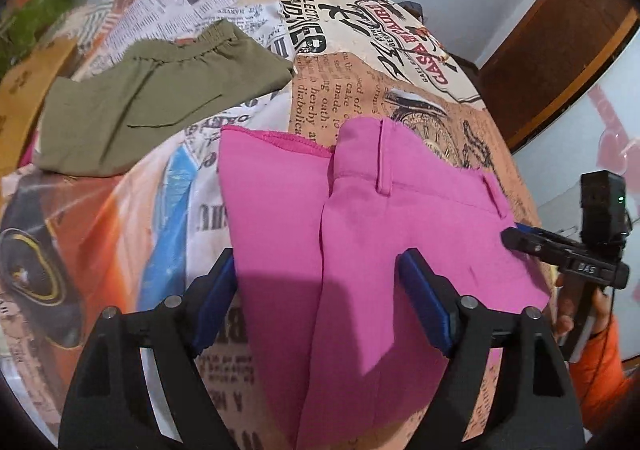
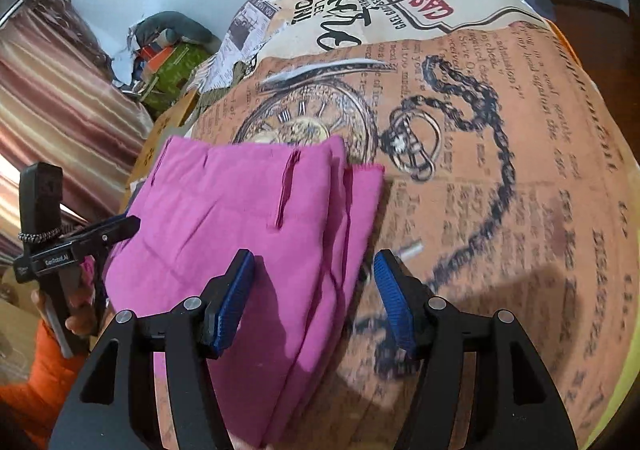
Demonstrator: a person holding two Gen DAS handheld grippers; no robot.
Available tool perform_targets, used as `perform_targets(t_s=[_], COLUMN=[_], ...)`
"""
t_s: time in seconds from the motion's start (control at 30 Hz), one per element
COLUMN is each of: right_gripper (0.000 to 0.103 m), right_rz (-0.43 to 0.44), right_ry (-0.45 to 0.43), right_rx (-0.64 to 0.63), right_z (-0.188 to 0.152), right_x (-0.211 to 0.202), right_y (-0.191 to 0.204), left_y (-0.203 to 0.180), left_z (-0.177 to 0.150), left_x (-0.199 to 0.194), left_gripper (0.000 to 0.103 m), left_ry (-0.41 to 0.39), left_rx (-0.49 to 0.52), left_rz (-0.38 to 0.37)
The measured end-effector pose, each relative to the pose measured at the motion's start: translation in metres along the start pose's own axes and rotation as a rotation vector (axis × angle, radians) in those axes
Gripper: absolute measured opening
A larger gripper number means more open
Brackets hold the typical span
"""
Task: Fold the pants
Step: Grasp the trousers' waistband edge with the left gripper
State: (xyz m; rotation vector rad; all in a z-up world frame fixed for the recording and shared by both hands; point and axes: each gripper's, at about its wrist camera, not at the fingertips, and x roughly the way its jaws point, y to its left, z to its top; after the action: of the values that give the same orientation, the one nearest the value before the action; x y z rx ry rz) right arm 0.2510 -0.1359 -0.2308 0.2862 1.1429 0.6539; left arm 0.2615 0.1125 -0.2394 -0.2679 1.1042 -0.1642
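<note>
Both my tools, left (image 1: 320, 282) and right (image 2: 314, 286), gape wide over nearly folded pink pants (image 1: 384, 234), frame centre.

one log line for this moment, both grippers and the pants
left gripper: open, over pink pants | right gripper: open, at pants edge | pink pants: folded on bedsheet | green pants: folded, apart
</note>
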Motion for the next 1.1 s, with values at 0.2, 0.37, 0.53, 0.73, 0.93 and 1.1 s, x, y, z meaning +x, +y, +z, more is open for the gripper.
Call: perform_targets(t_s=[0.2, 0.37, 0.53, 0.73, 0.93, 1.1], right_gripper=[0.061, 0.058, 0.047, 0.022, 0.011, 0.010], right_rz=[0.033, 0.061, 0.057, 0.029, -0.035, -0.038], right_ry=[0.005, 0.019, 0.005, -0.026, -0.074, -0.116], right_rx=[0.008, -0.003, -0.007, -0.010, -0.111, -0.159], right_z=[-0.001, -0.014, -0.018, -0.007, 0.002, 0.013], right_x=[0.000, -0.010, -0.011, -0.008, -0.022, -0.037], right_y=[0.000, 0.004, 0.006, 0.006, 0.029, 0.044], left_y=[-0.004, -0.007, -0.007, -0.010, -0.027, -0.036], left_z=[0.003, -0.009, -0.015, -0.006, -0.002, 0.006], left_x=[0.002, -0.007, -0.012, -0.005, -0.018, -0.038], left_gripper=[0.081, 0.081, 0.068, 0.031, 0.017, 0.016], left_ry=[0.008, 0.016, 0.013, 0.021, -0.026, -0.066], left_rx=[0.015, 0.027, 0.014, 0.015, 0.095, 0.126], left_rz=[-0.051, -0.110, -0.140, -0.110, -0.023, -0.006])
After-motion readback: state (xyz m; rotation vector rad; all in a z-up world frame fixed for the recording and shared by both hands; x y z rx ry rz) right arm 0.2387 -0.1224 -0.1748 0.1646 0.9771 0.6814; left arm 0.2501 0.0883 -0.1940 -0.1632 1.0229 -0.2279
